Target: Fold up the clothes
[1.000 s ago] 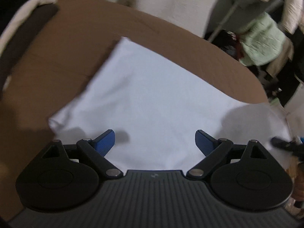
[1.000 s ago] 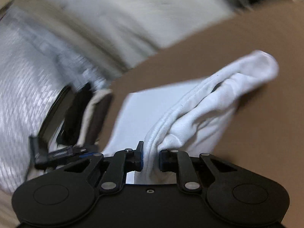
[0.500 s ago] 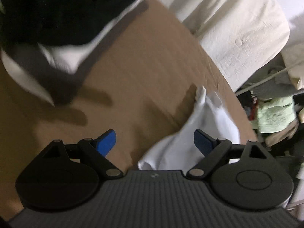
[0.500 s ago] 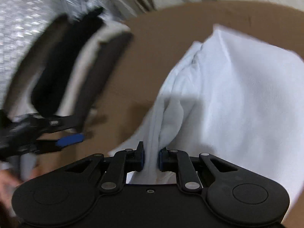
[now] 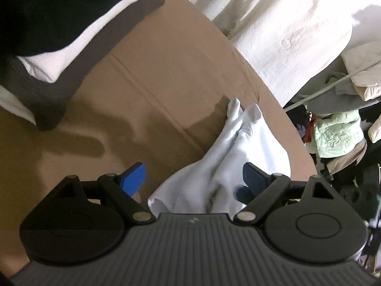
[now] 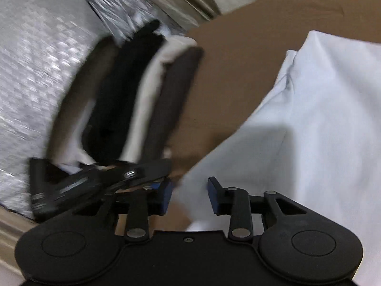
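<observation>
A white garment lies folded on the brown table; in the right wrist view it spreads across the right half. My left gripper is open, and the garment's near edge lies between its blue fingertips. My right gripper is open over the garment's near left edge, with cloth below the gap. The left gripper's body shows at the left of the right wrist view.
A stack of folded black, white and grey clothes sits at the table's far left, also in the right wrist view. White bedding lies beyond the table. A clothes pile stands at right. A silver quilted surface is at left.
My right gripper has opened and let go of the white garment, which now lies flatter on the table. My left gripper swung left over the garment's edge, staying open.
</observation>
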The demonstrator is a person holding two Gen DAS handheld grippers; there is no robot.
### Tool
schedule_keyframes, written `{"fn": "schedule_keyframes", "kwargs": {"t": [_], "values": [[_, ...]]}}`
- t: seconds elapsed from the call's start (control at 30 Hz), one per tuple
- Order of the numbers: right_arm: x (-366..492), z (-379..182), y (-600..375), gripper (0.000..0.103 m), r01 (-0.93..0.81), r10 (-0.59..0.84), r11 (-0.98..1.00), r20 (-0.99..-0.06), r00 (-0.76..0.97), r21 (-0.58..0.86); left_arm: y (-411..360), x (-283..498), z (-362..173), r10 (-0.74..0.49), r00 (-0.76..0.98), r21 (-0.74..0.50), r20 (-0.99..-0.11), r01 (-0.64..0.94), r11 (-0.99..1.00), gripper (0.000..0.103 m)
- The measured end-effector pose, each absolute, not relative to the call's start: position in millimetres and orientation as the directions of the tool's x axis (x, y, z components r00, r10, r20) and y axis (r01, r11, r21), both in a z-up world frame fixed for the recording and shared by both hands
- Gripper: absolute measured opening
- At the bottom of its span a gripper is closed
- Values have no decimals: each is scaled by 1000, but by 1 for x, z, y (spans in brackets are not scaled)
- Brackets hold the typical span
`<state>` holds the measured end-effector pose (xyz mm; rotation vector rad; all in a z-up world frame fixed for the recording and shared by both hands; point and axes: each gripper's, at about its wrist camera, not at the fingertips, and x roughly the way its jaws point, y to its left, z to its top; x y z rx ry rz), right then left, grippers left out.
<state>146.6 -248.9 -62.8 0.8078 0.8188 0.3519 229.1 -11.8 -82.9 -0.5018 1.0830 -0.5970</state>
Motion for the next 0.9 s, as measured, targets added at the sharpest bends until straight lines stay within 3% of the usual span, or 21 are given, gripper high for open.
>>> {"fn": "schedule_keyframes", "kwargs": {"t": [0.1,0.23,0.27,0.4,0.47,0.5,0.6,0.8,0.87,0.9], "values": [[101,-62,-274,41,52,499,652,-480,721,757,-17,225,-76,-678,347,-635,-648,244,733,89],[44,-57,-276,46,53,357,811,-563,745,583,-42,218,-72,-664,354,-587,-658,311,747,89],[30,-58,-274,46,59,326,843,-595,735,534,-48,216,-72,-635,373,-557,-676,306,772,89],[-2,-70,-255,46,82,227,916,-676,701,393,-71,208,-82,-505,395,-391,-768,335,857,66],[-8,-82,-243,46,86,205,934,-716,668,348,-80,207,-103,-352,374,-237,-858,320,917,65],[-14,-88,-237,46,80,191,946,-739,645,315,-79,209,-115,-316,336,-221,-887,293,930,67],[-29,-98,-224,46,43,187,963,-775,603,266,-58,214,-115,-335,304,-287,-892,192,938,68],[-58,-95,-235,46,4,319,919,-747,583,395,-28,191,-92,-341,317,-321,-885,115,940,66],[-67,-84,-252,53,10,345,893,-699,626,450,-21,178,-82,-419,304,-404,-856,113,908,66],[-69,-79,-261,65,17,344,884,-675,653,467,-18,172,-78,-462,300,-452,-834,106,886,68]]}}
